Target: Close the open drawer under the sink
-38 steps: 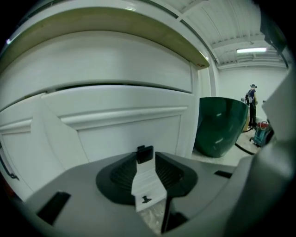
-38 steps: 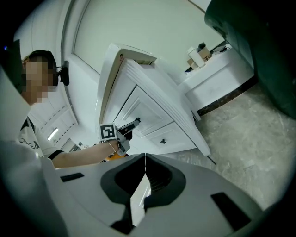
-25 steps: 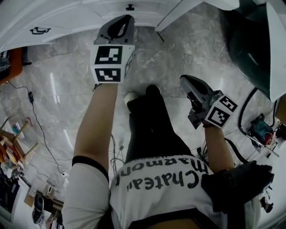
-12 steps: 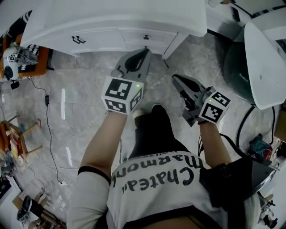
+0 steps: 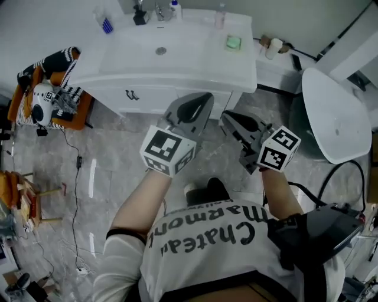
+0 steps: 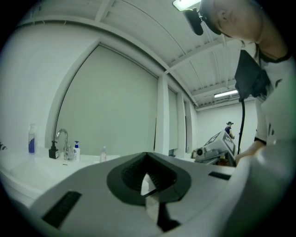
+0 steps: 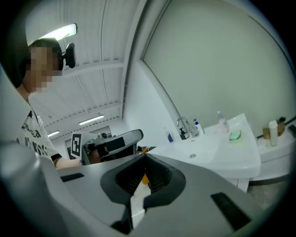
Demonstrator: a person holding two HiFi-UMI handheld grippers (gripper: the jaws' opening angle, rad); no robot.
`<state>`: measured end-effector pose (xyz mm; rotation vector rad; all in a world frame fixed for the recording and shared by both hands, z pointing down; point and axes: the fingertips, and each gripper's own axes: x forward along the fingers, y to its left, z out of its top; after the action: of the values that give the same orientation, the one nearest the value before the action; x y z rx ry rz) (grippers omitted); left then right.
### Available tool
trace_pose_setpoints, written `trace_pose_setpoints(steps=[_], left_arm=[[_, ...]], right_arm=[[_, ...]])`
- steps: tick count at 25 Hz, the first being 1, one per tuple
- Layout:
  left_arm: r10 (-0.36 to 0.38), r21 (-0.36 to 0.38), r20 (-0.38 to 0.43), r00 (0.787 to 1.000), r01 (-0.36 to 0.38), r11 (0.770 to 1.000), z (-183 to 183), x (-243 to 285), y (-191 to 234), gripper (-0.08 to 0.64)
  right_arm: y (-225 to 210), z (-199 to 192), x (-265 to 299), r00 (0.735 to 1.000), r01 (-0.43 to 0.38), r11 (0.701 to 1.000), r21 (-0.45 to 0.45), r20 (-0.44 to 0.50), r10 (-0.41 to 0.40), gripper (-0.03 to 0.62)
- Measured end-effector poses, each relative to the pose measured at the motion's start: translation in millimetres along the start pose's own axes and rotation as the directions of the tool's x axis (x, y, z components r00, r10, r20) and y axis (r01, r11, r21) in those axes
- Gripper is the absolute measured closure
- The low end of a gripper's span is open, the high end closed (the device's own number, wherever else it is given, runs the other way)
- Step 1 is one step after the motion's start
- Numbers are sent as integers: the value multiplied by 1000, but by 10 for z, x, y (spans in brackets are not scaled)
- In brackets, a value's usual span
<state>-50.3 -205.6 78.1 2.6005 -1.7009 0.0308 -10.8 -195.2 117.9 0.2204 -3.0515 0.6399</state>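
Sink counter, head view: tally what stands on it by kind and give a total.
Bottles: 3
Faucet: 1
Black container: 1
Green soap: 1
Total: 6

White T-shirt (image 5: pixel 201 236), black lettering across chest; short sleeve (image 5: pixel 125 235) edged black. Black trousers (image 5: pixel 208 192). Black bag (image 5: pixel 313 236) worn at right hip. Left gripper (image 5: pixel 202 99), right gripper (image 5: pixel 228 118): grey moulded shells, dark ribbed pads (image 6: pixel 132 173). Each bears white cube (image 5: pixel 168 151) with black square markers.
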Motion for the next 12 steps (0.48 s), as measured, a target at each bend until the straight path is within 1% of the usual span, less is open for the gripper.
trace_pose_setpoints(steps=[4, 7, 9, 12], left_arm=[[-33, 8, 14, 999, 32, 999, 306, -216, -131, 552], [-67, -26, 2, 998, 67, 997, 407, -409, -204, 552], [-74, -53, -1, 997, 74, 996, 397, -541, -220, 552], [-48, -127, -3, 999, 48, 991, 196, -735, -218, 552]], right_arm=[[241, 272, -25, 1000, -15, 999, -44, 20, 16, 580], [326, 449, -64, 1000, -1, 997, -81, 27, 3, 580], [304, 529, -106, 999, 27, 995, -95, 20, -25, 580], [223, 531, -187, 998, 67, 996, -59, 2, -67, 580]])
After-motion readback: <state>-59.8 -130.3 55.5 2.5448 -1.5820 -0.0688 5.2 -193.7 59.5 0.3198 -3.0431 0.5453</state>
